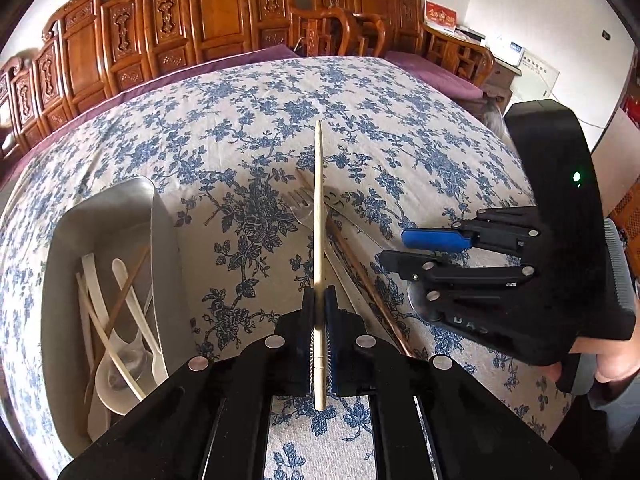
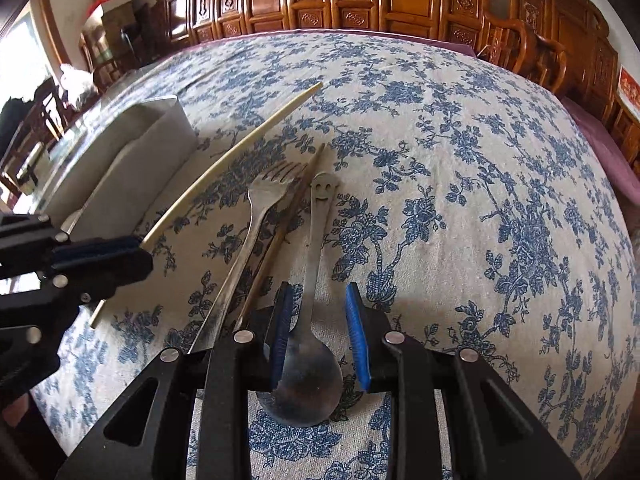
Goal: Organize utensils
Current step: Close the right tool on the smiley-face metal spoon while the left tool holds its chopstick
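My left gripper point(image 1: 319, 300) is shut on a pale chopstick point(image 1: 319, 216) and holds it above the table; the chopstick also shows in the right wrist view point(image 2: 224, 164). My right gripper point(image 2: 318, 312) is open, its blue pads on either side of a metal spoon point(image 2: 310, 344) with a smiley handle that lies on the cloth. A metal fork point(image 2: 248, 236) and a brown chopstick point(image 2: 284, 232) lie just left of the spoon. A grey tray point(image 1: 120, 208) on the left holds white spoons, a metal spoon and chopsticks.
The table is covered with a blue floral cloth point(image 2: 460, 184). Carved wooden chairs point(image 1: 224, 12) line the far edge. The tray's wall point(image 2: 132, 168) stands left of the loose utensils. A hand point(image 1: 616, 360) holds the right gripper.
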`<control>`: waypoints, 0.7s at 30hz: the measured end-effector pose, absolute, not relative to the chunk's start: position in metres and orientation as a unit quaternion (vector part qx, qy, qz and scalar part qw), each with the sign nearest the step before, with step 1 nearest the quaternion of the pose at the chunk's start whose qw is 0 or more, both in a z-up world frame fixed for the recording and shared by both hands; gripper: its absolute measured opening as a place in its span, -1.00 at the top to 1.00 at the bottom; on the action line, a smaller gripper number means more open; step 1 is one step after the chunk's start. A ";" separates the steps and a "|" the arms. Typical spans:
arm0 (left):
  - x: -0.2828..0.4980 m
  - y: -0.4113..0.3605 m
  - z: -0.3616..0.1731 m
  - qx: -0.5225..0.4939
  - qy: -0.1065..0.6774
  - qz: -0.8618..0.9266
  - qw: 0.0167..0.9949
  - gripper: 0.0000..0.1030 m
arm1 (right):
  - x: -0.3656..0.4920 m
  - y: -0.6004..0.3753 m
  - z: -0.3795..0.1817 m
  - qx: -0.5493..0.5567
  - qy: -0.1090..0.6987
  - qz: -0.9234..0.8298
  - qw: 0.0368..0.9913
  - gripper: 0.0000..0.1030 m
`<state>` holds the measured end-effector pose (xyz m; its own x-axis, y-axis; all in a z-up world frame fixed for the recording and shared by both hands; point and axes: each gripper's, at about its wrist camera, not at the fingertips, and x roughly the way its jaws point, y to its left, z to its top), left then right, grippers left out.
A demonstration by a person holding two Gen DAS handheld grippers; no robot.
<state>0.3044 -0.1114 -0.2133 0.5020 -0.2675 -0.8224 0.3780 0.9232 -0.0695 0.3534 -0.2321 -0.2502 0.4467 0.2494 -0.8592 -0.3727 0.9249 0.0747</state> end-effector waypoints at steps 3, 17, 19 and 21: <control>0.304 -0.110 -0.211 0.059 0.460 -0.186 0.866 0.91 | 0.353 -0.227 -0.251 -0.076 0.495 0.180 0.847 0.39; 0.295 -0.100 -0.194 0.052 0.442 -0.181 0.877 0.91 | 0.356 -0.240 -0.250 -0.068 0.518 0.174 0.834 0.86; 0.293 -0.097 -0.190 0.051 0.438 -0.179 0.879 0.91 | 0.355 -0.240 -0.250 -0.071 0.516 0.168 0.837 0.86; 0.291 -0.094 -0.186 0.049 0.434 -0.177 0.882 0.91 | 0.355 -0.241 -0.249 -0.075 0.513 0.158 0.841 0.86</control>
<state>0.2908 -0.0936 -0.1860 0.5603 -0.2696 -0.7832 0.3544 0.9327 -0.0675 0.3548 -0.2414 -0.2489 0.4240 0.1897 -0.8856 -0.3425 0.9388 0.0371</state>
